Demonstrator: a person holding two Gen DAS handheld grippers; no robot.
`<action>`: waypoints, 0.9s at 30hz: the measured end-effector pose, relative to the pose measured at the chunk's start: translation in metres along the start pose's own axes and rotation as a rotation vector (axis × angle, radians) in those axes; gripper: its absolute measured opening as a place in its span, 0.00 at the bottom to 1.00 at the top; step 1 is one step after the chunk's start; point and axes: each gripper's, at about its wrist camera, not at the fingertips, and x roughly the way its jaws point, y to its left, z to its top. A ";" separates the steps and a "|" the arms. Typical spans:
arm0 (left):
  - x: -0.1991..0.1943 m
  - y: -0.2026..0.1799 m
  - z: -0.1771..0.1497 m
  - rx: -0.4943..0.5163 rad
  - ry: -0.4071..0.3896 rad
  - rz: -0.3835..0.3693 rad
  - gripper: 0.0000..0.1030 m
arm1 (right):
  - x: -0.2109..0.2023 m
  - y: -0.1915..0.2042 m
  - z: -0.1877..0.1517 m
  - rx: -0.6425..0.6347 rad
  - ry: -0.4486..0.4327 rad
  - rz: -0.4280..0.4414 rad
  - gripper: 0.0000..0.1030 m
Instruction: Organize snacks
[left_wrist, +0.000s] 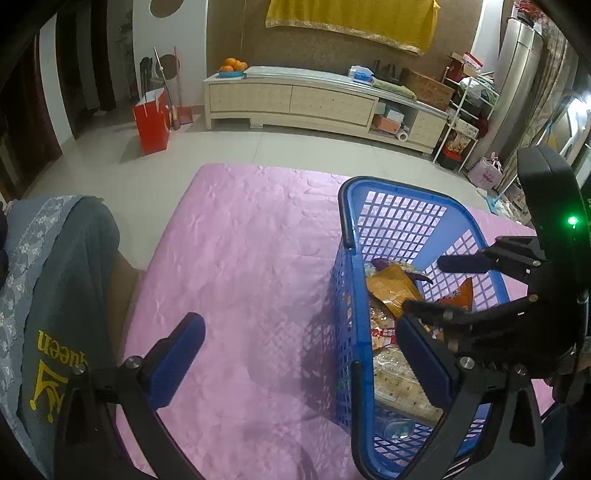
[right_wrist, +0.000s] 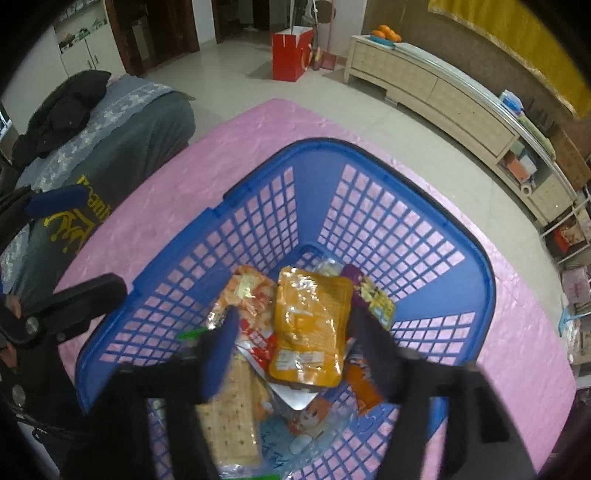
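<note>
A blue plastic basket (right_wrist: 369, 151) stands on the pink tablecloth (right_wrist: 229, 136) and holds several snack packs. An orange pouch (right_wrist: 310, 325) lies on top, beside a red-and-white pack (right_wrist: 251, 295), a purple packet (right_wrist: 373, 295) and cracker sleeves (right_wrist: 229, 417). My right gripper (right_wrist: 295, 341) is open and points down into the basket; the orange pouch lies loose between its fingers. In the left wrist view the basket (left_wrist: 345, 206) is on the right, with the right gripper (left_wrist: 443, 286) inside it. My left gripper (left_wrist: 299, 360) is open and empty, straddling the basket's near left wall.
A chair draped with a grey printed garment (left_wrist: 66, 295) stands at the table's left edge. Bare pink cloth (left_wrist: 240, 258) lies left of the basket. On the floor beyond are a red paper bag (left_wrist: 151, 122) and a long low cabinet (left_wrist: 295, 99) bearing oranges.
</note>
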 end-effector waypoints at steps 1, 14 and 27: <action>-0.002 -0.001 0.000 0.004 -0.005 -0.001 0.99 | -0.004 0.000 -0.002 0.004 -0.013 0.002 0.72; -0.040 -0.054 -0.014 0.105 -0.109 -0.043 0.99 | -0.065 -0.019 -0.049 0.102 -0.077 -0.080 0.73; -0.106 -0.120 -0.064 0.092 -0.303 -0.050 0.99 | -0.151 -0.031 -0.142 0.268 -0.292 -0.148 0.83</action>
